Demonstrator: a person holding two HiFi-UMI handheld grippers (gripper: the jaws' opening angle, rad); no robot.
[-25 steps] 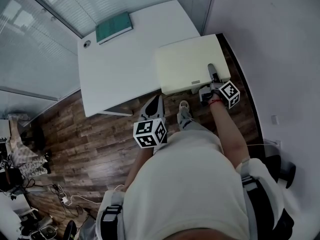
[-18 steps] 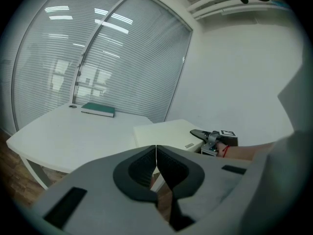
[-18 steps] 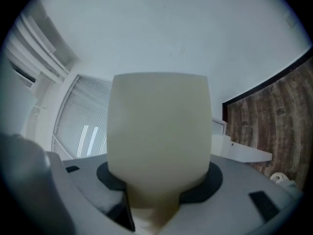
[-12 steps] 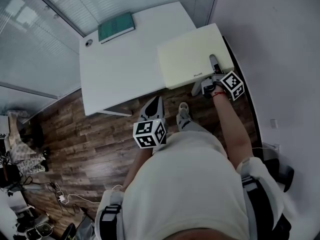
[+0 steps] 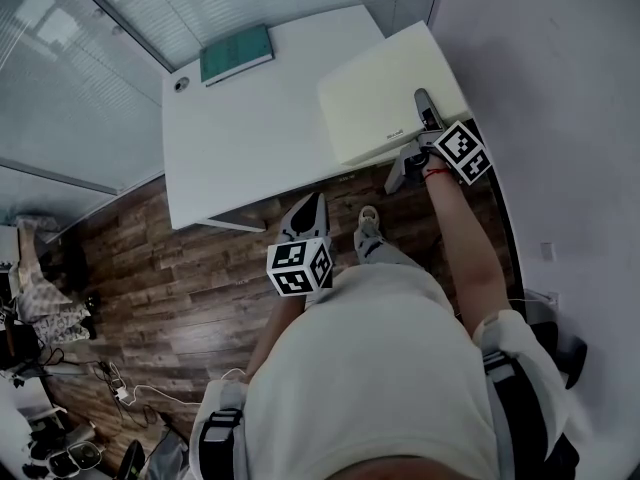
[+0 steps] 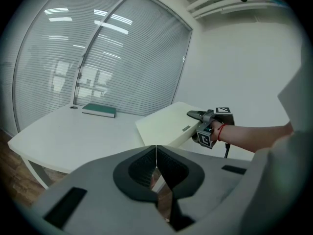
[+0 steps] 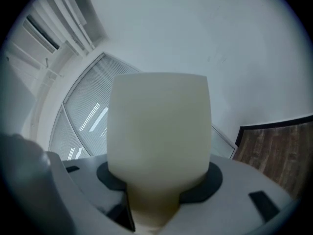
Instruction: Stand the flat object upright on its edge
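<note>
Cream panel (image 5: 375, 93) tilted at the right end of the white table (image 5: 250, 138)
Your right gripper (image 5: 408, 140) clamps the panel's near edge, one jaw above and one below. The panel is plain and rectangular with a small grey label, its gripped side raised. Your left gripper (image 6: 156, 164) hangs low, jaws together on nothing.

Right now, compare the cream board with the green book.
The cream board is larger than the green book. The board is tilted, clamped in the right gripper; the book lies flat, untouched. The board is at the white table's near right corner; the book by its far edge. Both are flat rectangles.
</note>
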